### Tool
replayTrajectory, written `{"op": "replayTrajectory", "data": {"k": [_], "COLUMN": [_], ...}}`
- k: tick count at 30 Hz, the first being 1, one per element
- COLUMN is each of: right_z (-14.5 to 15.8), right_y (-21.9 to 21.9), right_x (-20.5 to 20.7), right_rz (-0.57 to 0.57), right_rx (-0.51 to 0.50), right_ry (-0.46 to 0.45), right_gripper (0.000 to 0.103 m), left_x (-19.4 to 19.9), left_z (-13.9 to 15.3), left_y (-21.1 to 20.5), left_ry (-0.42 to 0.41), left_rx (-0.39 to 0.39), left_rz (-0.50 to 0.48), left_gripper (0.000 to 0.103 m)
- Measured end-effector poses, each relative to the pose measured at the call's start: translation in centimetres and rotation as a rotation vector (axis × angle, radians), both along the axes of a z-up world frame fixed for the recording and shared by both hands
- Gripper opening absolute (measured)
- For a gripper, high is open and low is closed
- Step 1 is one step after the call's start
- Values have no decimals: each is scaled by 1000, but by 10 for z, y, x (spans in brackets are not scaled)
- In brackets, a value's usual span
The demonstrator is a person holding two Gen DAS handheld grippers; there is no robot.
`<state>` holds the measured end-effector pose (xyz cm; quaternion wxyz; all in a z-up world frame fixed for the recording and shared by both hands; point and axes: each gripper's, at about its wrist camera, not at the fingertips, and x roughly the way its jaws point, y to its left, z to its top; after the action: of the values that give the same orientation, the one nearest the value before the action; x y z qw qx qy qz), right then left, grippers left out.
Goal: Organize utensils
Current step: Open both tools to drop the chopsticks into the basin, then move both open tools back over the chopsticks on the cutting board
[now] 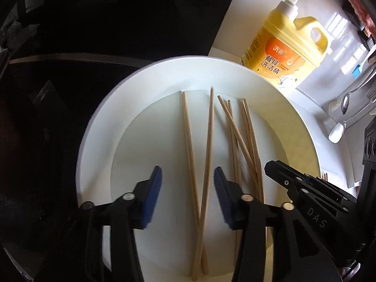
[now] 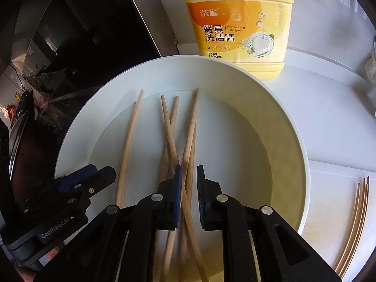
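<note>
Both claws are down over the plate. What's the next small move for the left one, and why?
Probably close the left claw on the two crossed chopsticks. It is open, and both sticks lie between its pads on the white plate, so a gentle squeeze should catch the pair just above their crossing.

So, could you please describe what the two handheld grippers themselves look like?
Both are matte black plastic linkages with round silver pivot pins and blue ribbed pads lining the jaws. The left gripper carries white "GenRobot.AI" lettering on a grey body, seen from the right wrist camera. The right gripper shows "DAS" lettering and small screws. No cables or sleeves are visible.
</note>
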<state>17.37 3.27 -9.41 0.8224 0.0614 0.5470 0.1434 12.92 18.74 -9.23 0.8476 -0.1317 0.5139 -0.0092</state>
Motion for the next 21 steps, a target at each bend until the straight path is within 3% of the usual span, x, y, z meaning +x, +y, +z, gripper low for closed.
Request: {"op": "replayTrajectory", "data": {"k": [10, 21], "right_z": [11, 25], "right_y": [-9, -15], "right_x": [-12, -30], "right_rz": [-11, -8], "right_rx": [2, 25], "right_ry": [-25, -52], "right_gripper": [26, 36], "left_x": [-13, -34], "left_z": [15, 24], "left_y": [10, 12], "left_ry": [-23, -27], "left_rx": [58, 73], "left_rz": [37, 58], "left_gripper": [70, 73]}}
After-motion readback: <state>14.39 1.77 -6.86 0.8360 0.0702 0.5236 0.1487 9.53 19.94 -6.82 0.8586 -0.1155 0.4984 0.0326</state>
